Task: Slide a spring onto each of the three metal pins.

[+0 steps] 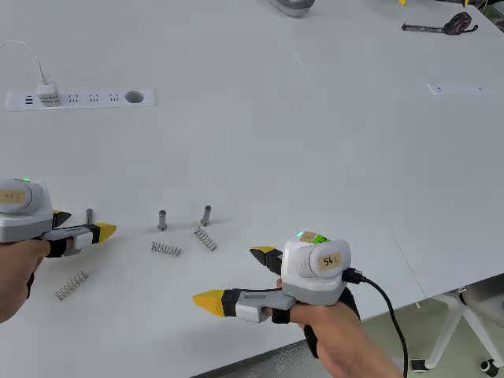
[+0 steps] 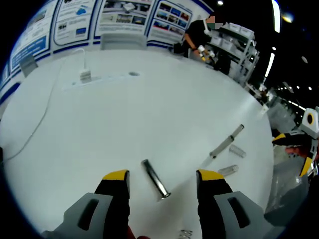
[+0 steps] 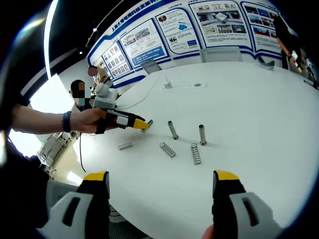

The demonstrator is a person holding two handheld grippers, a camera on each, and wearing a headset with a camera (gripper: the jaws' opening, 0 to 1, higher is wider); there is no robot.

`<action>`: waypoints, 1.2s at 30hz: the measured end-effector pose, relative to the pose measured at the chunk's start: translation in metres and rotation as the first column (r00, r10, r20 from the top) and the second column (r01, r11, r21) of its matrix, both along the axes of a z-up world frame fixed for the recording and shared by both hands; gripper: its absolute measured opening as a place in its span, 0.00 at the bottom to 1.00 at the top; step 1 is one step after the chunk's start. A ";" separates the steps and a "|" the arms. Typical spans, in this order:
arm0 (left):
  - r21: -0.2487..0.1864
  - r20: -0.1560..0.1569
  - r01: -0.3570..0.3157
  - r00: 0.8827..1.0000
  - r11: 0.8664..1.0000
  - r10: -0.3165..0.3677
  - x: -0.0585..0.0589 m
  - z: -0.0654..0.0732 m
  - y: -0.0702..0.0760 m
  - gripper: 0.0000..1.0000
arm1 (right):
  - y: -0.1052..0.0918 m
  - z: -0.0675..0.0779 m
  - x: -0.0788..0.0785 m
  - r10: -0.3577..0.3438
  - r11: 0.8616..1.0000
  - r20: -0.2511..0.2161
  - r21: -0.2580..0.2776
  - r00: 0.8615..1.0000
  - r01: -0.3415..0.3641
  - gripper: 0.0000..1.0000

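Left claw (image 1: 84, 224) is open, jaws either side of the left pin (image 2: 155, 179), not gripping it; can't tell if a jaw touches. Right claw (image 1: 236, 277) is open wide & empty, held over the white table (image 1: 315, 157) near its front edge. Middle pin (image 1: 162, 220) and right pin (image 1: 206, 215) stand upright, both bare. Three springs lie flat: left spring (image 1: 70, 285) in front of the left claw, middle spring (image 1: 166, 249) just in front of the middle pin, right spring (image 1: 205, 238) beside the right pin. Progress approx 0 of 3: no spring on any pin yet; all three are left to pick up & slide on.
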State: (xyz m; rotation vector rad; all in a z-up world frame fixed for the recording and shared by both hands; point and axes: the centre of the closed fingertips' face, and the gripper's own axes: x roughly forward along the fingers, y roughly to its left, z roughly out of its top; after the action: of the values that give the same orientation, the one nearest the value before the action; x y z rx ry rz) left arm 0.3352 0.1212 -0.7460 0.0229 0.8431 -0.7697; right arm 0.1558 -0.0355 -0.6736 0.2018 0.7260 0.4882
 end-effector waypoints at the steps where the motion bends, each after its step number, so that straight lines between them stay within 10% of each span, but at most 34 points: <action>1: 0.001 0.002 -0.003 1.000 1.000 0.003 0.001 0.000 -0.001 0.52 | 0.000 -0.001 0.000 0.000 1.000 -0.001 -0.002 1.000 0.000 0.86; 22: 0.080 -0.047 -0.176 0.983 0.981 0.180 0.016 -0.010 0.005 0.18 | -0.001 -0.007 -0.001 -0.016 1.000 -0.017 0.009 1.000 0.016 0.86; 26: 0.171 0.000 -0.183 0.983 0.968 0.186 0.018 -0.012 0.009 0.12 | 0.001 -0.009 -0.001 -0.016 1.000 -0.025 0.018 1.000 0.016 0.85; 36: 0.235 0.026 -0.199 0.980 0.951 0.198 0.021 -0.014 0.008 0.09 | -0.002 -0.009 0.000 -0.030 0.999 -0.025 0.019 0.999 0.031 0.85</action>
State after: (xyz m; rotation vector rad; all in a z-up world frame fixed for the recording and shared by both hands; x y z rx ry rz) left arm 0.3566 0.1296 -0.7597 0.1495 0.9164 -0.4765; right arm 0.1560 -0.0372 -0.6826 0.2368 0.7415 0.4644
